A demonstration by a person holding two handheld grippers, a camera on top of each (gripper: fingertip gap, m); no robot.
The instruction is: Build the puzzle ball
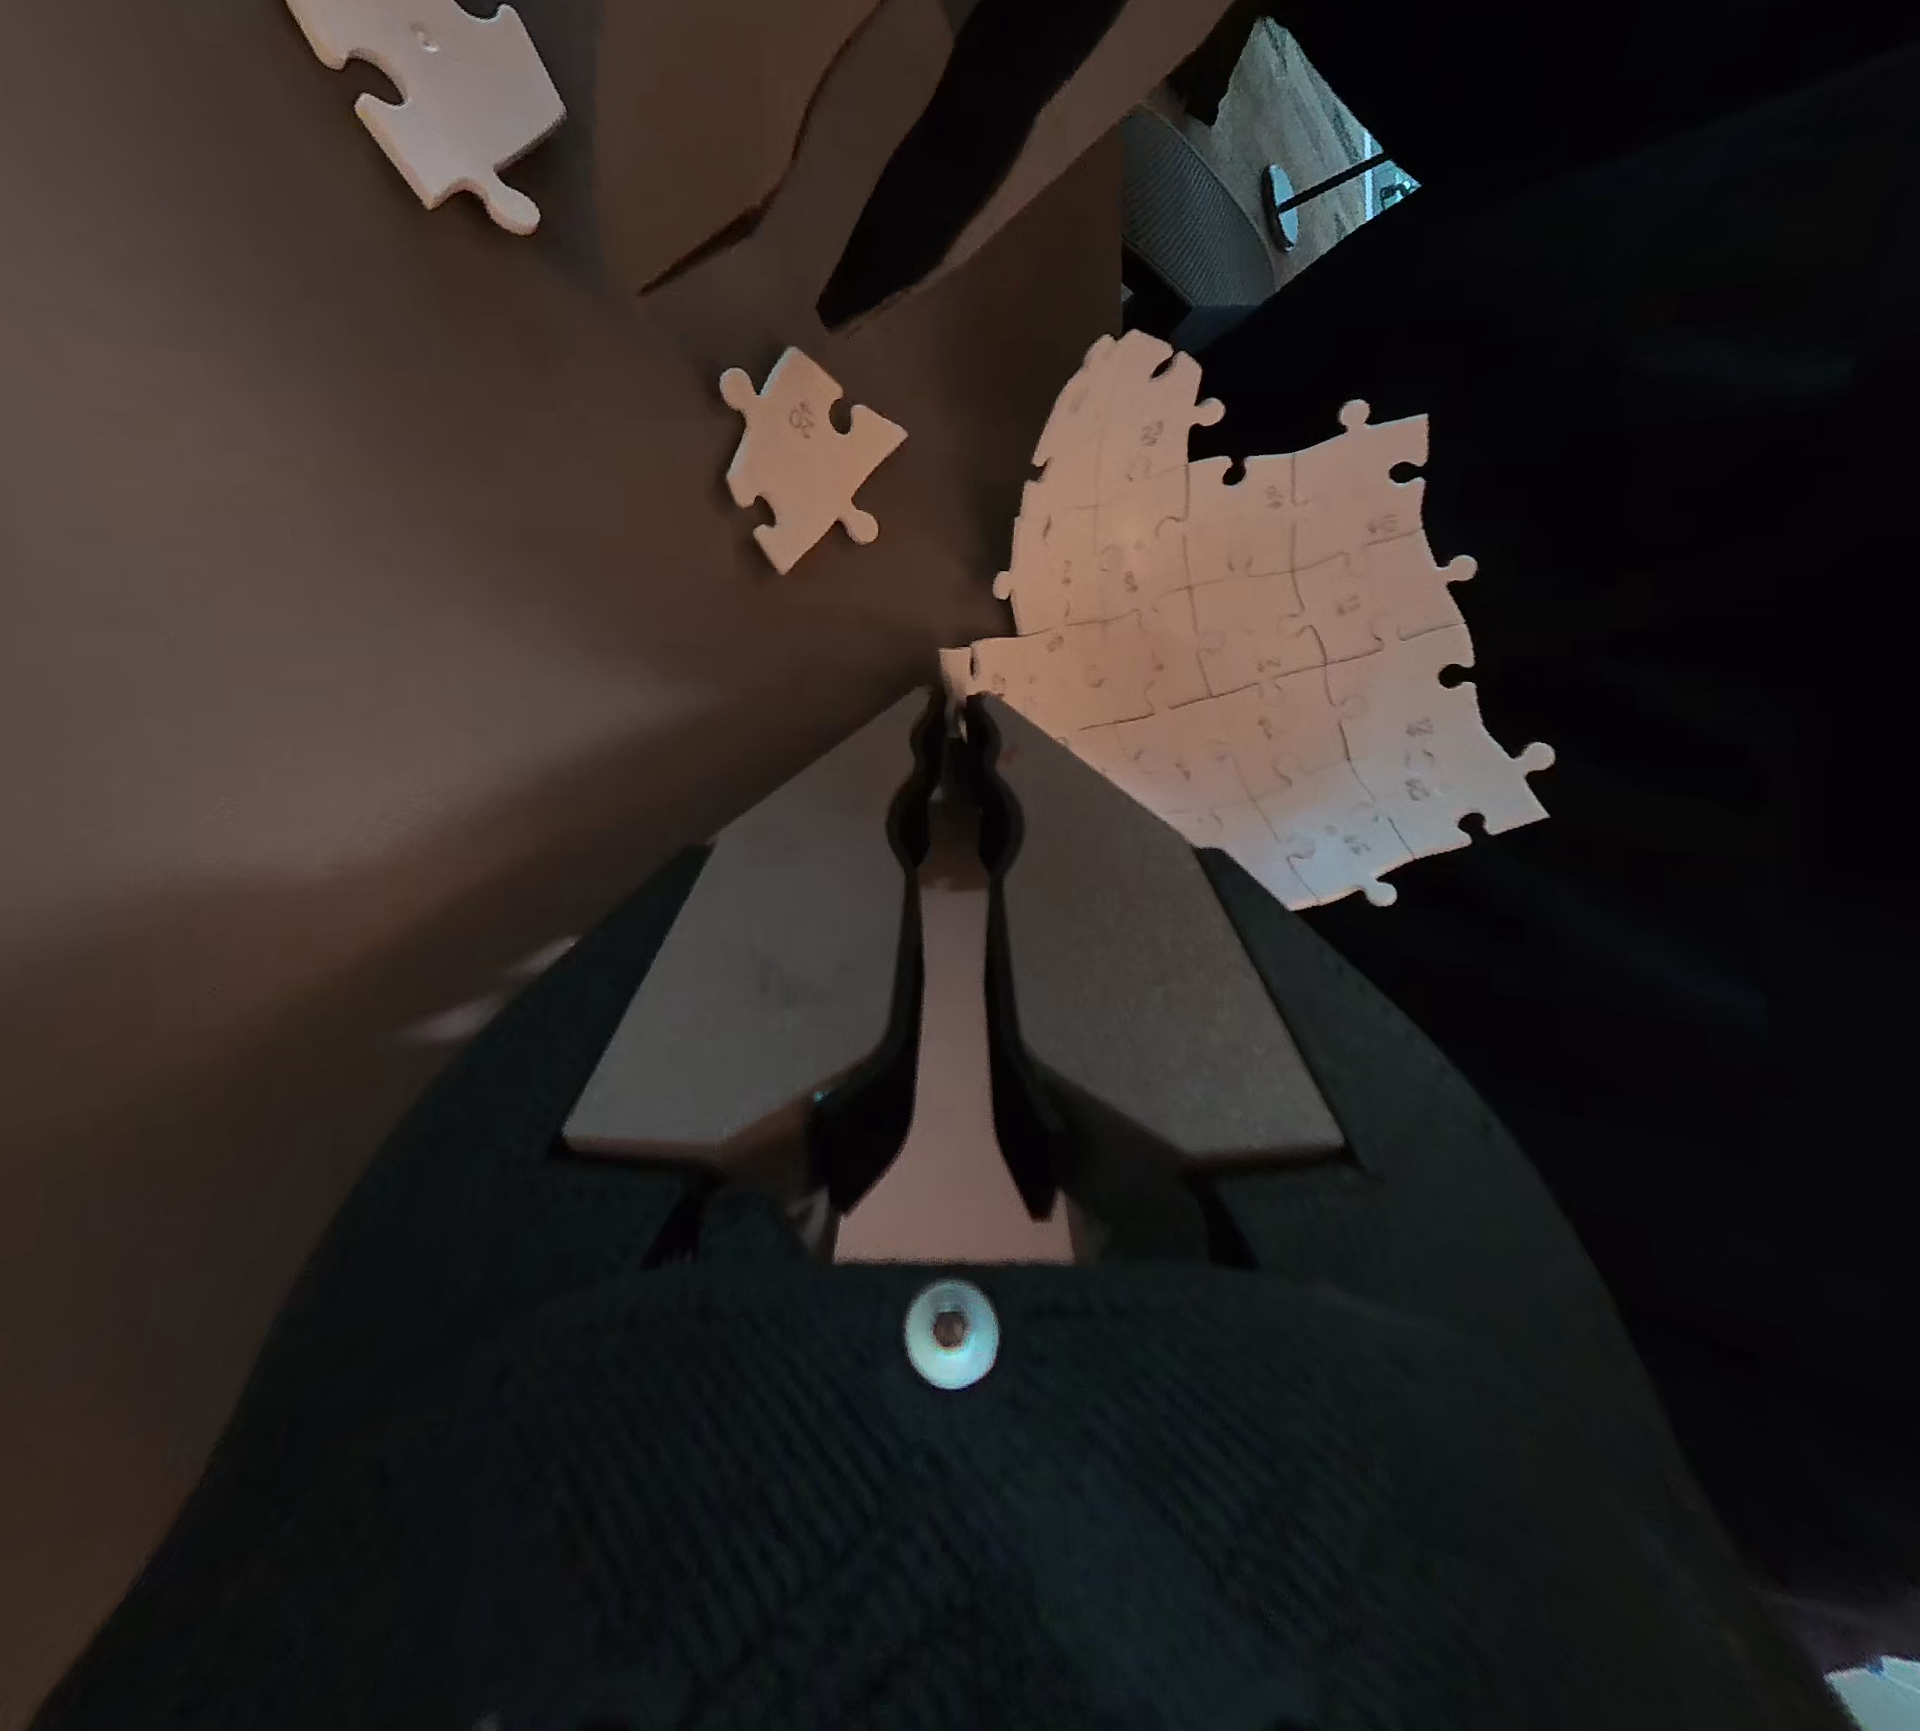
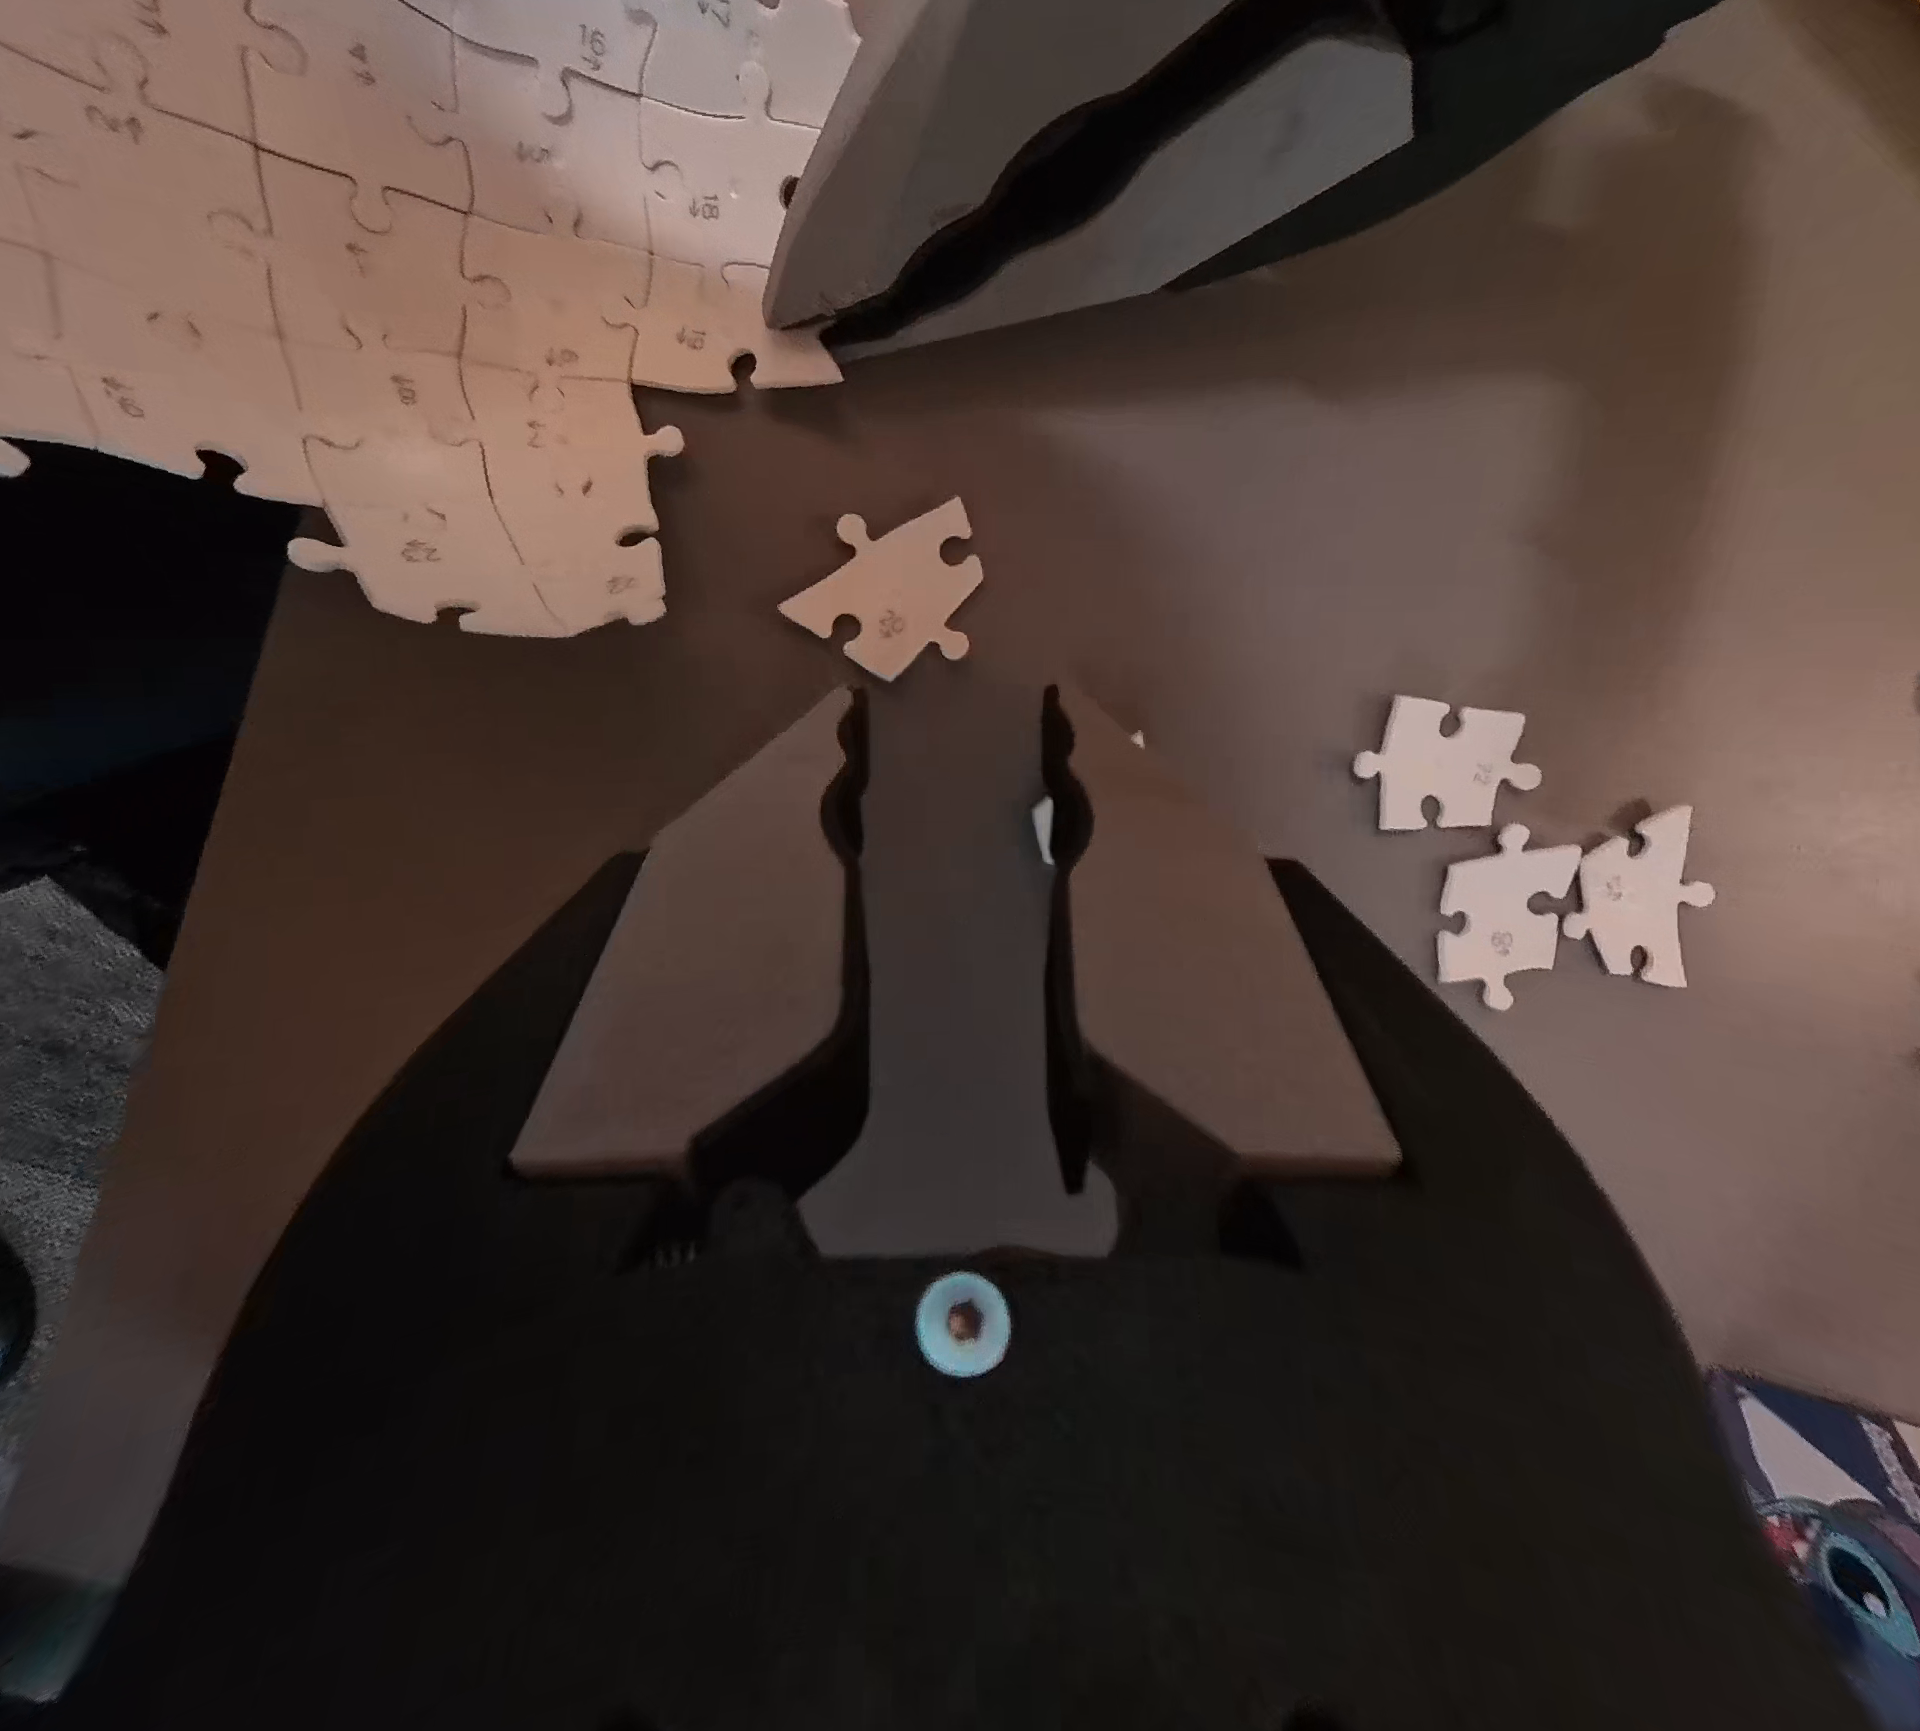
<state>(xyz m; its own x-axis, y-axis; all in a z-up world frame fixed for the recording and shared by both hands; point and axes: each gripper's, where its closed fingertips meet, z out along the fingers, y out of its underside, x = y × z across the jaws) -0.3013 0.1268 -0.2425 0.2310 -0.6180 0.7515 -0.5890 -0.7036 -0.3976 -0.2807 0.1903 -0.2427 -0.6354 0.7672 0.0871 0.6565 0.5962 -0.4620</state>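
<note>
Left wrist view: dim, right half almost black, so the far edge of the assembled puzzle sheet (image 1: 1247, 632) fades into shadow. Left tongs (image 1: 954, 705) are closed, pinching a corner of that curved sheet; the nipped bit is mostly hidden between the tips (only a white sliver shows). The sheet hangs off to the right of the tongs, lifted clear of the brown desk (image 1: 312, 538). One loose piece (image 1: 808, 460) lies on the desk just ahead of the tips, to their upper left; a longer joined piece (image 1: 405, 19) sits well apart at top left, its top cut off by the frame. Background through the gap at upper right is too small to make out.

Right wrist view: right tongs (image 2: 951, 705) are open and hold nothing, tips just short of a loose piece (image 2: 891, 603) lying flat on the desk (image 2: 1247, 486). The puzzle sheet (image 2: 343, 227) fills upper left, cut off by the frame edges; the left tongs (image 2: 821, 320) clamp its lower right corner. Three more pieces (image 2: 1527, 860) lie to the right, two touching. A white scrap behind the right finger is unclear.
</note>
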